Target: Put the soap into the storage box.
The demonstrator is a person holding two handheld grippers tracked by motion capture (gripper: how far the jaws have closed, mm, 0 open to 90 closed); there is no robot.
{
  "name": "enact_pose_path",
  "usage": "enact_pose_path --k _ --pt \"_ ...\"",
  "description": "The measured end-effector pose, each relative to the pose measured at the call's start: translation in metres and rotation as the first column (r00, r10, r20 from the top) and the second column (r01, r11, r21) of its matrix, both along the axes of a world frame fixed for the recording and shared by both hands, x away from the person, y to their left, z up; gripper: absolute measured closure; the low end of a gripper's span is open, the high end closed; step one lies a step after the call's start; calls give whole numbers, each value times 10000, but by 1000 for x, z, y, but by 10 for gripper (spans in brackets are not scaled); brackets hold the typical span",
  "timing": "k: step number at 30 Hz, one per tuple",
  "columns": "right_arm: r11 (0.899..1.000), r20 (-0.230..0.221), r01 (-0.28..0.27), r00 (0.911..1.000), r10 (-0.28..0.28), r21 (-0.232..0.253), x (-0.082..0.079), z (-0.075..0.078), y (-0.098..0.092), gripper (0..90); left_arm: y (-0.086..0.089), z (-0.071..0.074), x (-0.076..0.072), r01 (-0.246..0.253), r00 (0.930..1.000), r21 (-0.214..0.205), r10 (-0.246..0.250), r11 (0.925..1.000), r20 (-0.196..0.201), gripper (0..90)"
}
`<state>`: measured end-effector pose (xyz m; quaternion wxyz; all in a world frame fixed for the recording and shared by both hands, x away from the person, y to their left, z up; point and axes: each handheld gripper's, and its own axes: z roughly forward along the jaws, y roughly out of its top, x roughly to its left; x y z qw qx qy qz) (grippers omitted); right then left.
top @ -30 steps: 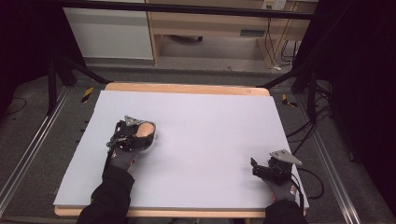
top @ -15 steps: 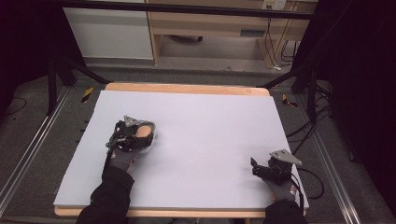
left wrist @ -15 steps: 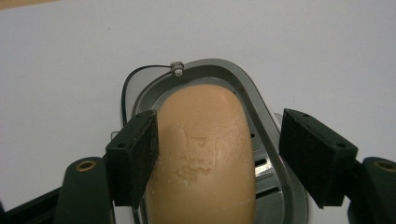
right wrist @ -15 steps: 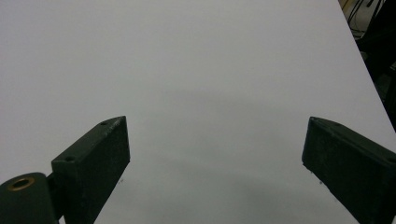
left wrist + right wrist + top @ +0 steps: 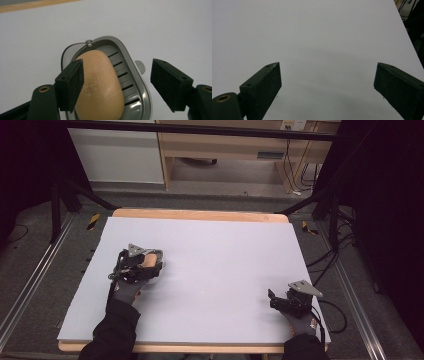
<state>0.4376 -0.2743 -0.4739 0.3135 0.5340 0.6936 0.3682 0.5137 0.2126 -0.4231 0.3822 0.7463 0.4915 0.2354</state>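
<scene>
While soap (image 5: 100,82) fills its grey dish (image 5: 140,82), left gripper (image 5: 117,85) jaws straddle it apart | right gripper (image 5: 327,92) jaws apart over bare table (image 5: 324,32)

Dim room, one pale desk in the middle.
The desk (image 5: 200,235) carries a white sheet over a wooden edge and stands on grey carpet floor (image 5: 45,265). Behind it sit a white cabinet (image 5: 117,155) and a wooden shelf unit (image 5: 225,145). Black cables (image 5: 327,265) trail on the right, and metal rails (image 5: 25,290) flank the floor.

Dim room, soft overhead light, slight blur.
</scene>
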Motion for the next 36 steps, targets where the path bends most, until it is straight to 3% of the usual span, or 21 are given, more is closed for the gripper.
enact_pose_path --k 7,16,19,24,28,33,36 --pt "9999 -16 78 10000 -78 70 0 1 0 77 11 6 -20 369 9987 -469 -353 9982 358 258" --pt "9998 45 168 9998 -169 100 -1 1 -3 73 30 6 -43 526 9972 -579 -493 9969 563 253" --pt "9997 35 243 9997 -243 80 -1 1 -4 73 39 3 -51 573 9959 -418 -541 9975 731 253" --pt "9994 22 338 9994 -339 32 0 1 -7 69 57 -5 -59 305 9964 -565 -259 9979 810 243" --pt "9994 -39 344 9994 -343 29 1 0 -7 70 69 -15 -66 119 9974 -272 -99 9996 713 241" --pt "9993 -151 371 9992 -370 98 1 -2 -10 69 84 -23 -70 -224 9979 -464 252 9987 601 234" --pt "9993 -175 372 9992 -371 100 -1 -3 -11 69 89 -28 -76 -310 9979 -168 320 9994 569 234"
